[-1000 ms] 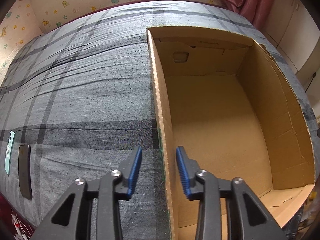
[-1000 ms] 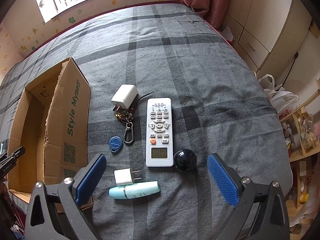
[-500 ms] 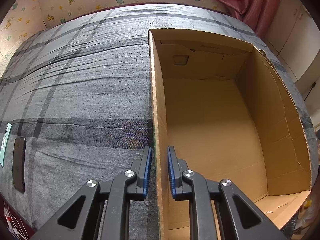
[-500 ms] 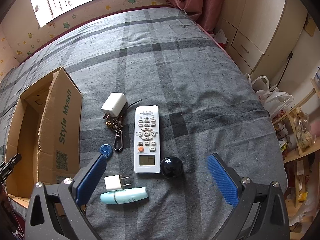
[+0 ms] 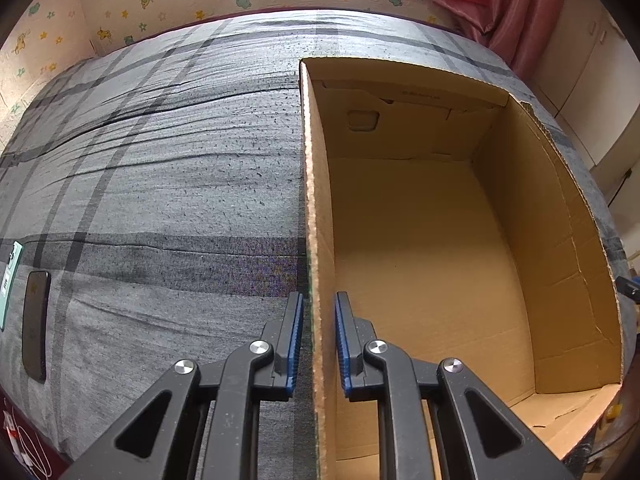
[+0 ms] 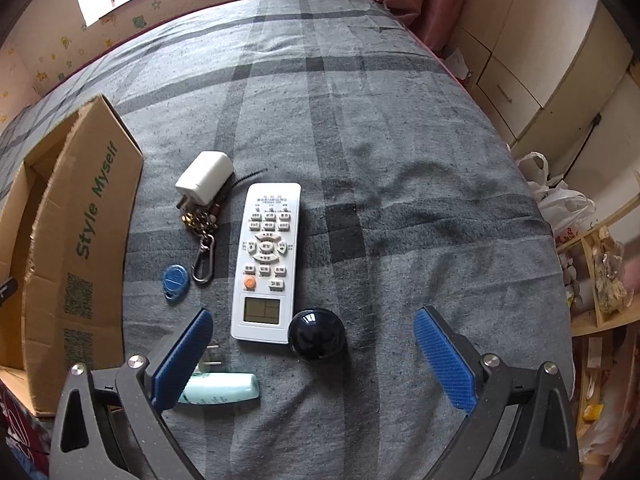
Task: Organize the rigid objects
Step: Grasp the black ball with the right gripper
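Rigid objects lie loose on the grey plaid bed cover (image 6: 400,160), none yet in the open brown cardboard box (image 5: 420,260), whose floor is bare.

The left claw (image 5: 316,340) is pinching the box's near side wall, one blue pad outside and one inside. My worry here is the wall itself: thin corrugated board on a soft bed may bend or tip the box if pulled, and the pinch sits near one end, so a tug could swing the box rather than steady it.

The right claw (image 6: 312,360) is spread wide above the cluster, gripping nothing. Between its pads, at about 12 o'clock, sits the glossy black ball (image 6: 316,334), touching the lower corner of the long white remote control (image 6: 267,260). A ball could squirt out of flat pads and roll over the cover. The left pad hangs over the small white plug adapter (image 6: 210,356) and the pale mint tube (image 6: 220,388), at 9 o'clock, so a descent may knock them.

Further out, at 10 to 11 o'clock, lie the blue oval key fob (image 6: 175,282), the metal carabiner keyring (image 6: 204,256) and the white cube charger (image 6: 205,178).

Open cover spreads from 12 to 3 o'clock; the bed edge drops away at 3 o'clock, and the printed box wall stands at 9 o'clock.
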A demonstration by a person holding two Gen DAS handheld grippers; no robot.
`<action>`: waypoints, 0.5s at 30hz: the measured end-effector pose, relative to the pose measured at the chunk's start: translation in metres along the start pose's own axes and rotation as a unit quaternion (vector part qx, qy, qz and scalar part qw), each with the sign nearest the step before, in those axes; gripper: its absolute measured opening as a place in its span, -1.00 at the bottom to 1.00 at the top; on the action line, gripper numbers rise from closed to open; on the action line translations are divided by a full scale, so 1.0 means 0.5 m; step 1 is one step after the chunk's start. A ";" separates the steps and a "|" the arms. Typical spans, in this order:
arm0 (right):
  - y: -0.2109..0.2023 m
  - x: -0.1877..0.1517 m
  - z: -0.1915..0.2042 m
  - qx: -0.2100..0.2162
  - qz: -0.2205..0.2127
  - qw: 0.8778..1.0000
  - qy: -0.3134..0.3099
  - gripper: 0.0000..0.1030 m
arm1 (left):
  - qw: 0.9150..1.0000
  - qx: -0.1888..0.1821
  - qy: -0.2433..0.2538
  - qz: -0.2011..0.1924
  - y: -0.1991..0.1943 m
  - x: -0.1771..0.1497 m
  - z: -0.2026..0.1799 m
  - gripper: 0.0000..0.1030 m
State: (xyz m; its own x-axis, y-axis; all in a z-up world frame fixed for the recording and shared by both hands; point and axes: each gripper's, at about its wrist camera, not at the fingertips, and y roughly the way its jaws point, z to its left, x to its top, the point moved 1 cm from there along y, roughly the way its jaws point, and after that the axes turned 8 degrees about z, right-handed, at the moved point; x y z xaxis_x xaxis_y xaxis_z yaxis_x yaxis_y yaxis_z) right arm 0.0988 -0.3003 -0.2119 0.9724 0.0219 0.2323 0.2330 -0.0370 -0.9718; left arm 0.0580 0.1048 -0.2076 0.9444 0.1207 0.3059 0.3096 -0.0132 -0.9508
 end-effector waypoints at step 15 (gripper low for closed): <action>0.088 -0.008 -0.016 0.048 0.049 0.997 0.023 -0.19 | 1.000 0.005 0.002 -0.003 0.000 -0.003 -0.003 -0.67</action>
State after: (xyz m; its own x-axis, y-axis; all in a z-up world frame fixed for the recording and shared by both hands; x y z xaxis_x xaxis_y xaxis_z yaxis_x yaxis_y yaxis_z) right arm 0.1051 -0.3099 -0.2553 0.9905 -0.0237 0.1356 0.1368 0.0599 -0.9888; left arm 0.0568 0.1031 -0.2078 0.9429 0.1170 0.3119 0.3144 -0.0027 -0.9493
